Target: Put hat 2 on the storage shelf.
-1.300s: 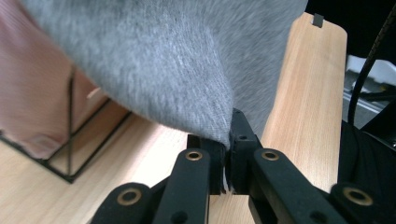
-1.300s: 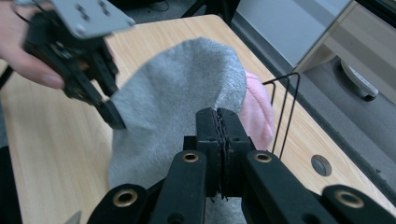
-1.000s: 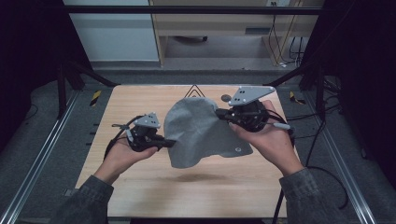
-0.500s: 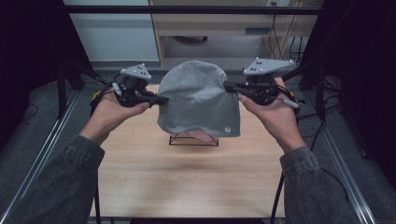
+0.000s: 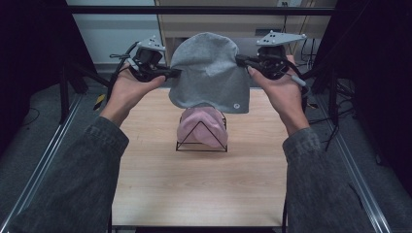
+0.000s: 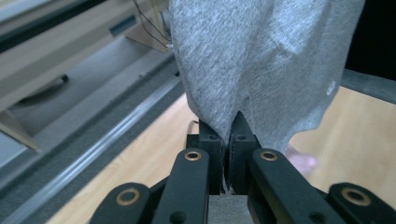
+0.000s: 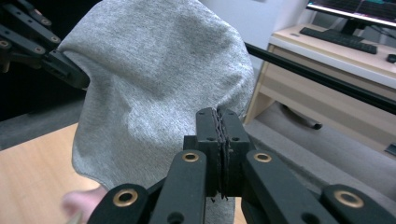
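A light wooden table (image 5: 194, 184) fills the centre of the high view, its grain running left to right. Grey floor (image 5: 43, 141) lies on both sides, with metal rails (image 5: 41, 160) along the table's edges. At top centre stands a beige wooden desk (image 5: 252, 22), a pale wall panel (image 5: 116, 31) to its left. Cables (image 5: 311, 48) hang at upper right. Dark curtains (image 5: 379, 73) close off both sides. In the right gripper view, upper right, a keyboard (image 7: 338, 39) and monitor (image 7: 355, 9) sit on that desk.
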{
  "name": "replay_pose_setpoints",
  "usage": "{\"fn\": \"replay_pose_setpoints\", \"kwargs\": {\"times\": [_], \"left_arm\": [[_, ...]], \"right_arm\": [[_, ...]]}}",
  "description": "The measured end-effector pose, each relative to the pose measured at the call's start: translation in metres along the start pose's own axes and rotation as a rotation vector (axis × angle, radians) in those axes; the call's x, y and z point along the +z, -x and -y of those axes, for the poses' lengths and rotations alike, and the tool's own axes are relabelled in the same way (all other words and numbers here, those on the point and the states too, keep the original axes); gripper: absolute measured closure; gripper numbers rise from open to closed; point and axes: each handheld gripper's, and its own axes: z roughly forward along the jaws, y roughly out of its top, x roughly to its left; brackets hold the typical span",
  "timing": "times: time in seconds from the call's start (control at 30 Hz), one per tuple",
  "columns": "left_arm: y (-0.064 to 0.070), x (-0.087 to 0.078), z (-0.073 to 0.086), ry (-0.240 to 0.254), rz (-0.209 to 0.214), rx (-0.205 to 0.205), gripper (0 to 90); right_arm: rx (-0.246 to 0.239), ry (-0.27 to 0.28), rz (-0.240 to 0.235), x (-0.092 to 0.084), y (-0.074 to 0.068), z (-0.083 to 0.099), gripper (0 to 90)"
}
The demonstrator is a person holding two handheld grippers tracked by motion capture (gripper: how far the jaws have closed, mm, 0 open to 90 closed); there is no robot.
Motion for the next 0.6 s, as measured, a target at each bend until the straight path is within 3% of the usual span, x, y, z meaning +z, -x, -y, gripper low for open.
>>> {"fn": "replay_pose_setpoints", "kwargs": {"times": [0.23, 0.4, 0.6], "left_arm": [[-0.012, 0.018, 0.005, 0.015, -0.044, -0.015, 87.2], [-0.014, 0.031, 0.011, -0.001, -0.074, 0.008, 87.2], [-0.016, 0.04, 0.017, 0.0, -0.08, 0.003, 87.2]], "right_arm": [[0.018, 0.0, 0.023, 0.025, 0.012, 0.008, 88.7], [0.037, -0.011, 0.028, 0.044, 0.019, 0.022, 88.7], [0.052, -0.005, 0.033, 0.055, 0.022, 0.027, 88.7]]}}
